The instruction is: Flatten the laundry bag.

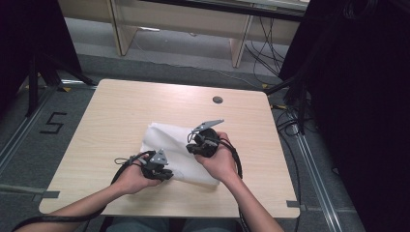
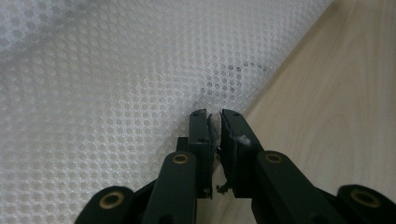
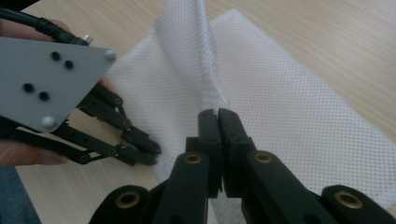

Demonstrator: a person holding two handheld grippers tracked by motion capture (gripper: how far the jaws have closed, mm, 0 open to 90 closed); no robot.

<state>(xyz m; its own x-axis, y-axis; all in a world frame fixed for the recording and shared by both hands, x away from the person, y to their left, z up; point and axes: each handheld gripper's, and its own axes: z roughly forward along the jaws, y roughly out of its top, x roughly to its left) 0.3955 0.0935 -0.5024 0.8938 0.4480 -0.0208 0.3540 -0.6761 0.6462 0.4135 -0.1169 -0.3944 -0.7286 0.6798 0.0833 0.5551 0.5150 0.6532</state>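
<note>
I have both grippers clamped on the white mesh cloth, which lies on the wooden surface just in front of me. My left gripper pinches the cloth's near edge, a sliver of white showing between the jaws. My right gripper is closed on a raised fold of the same cloth, pulling it up into a ridge while the rest stays flat. From the high view my left hand and right hand sit close together at the cloth's near side. I judge both holds are made; what remains, whether a fold or a spread, is not yet done, since most of the cloth is unmoved
</note>
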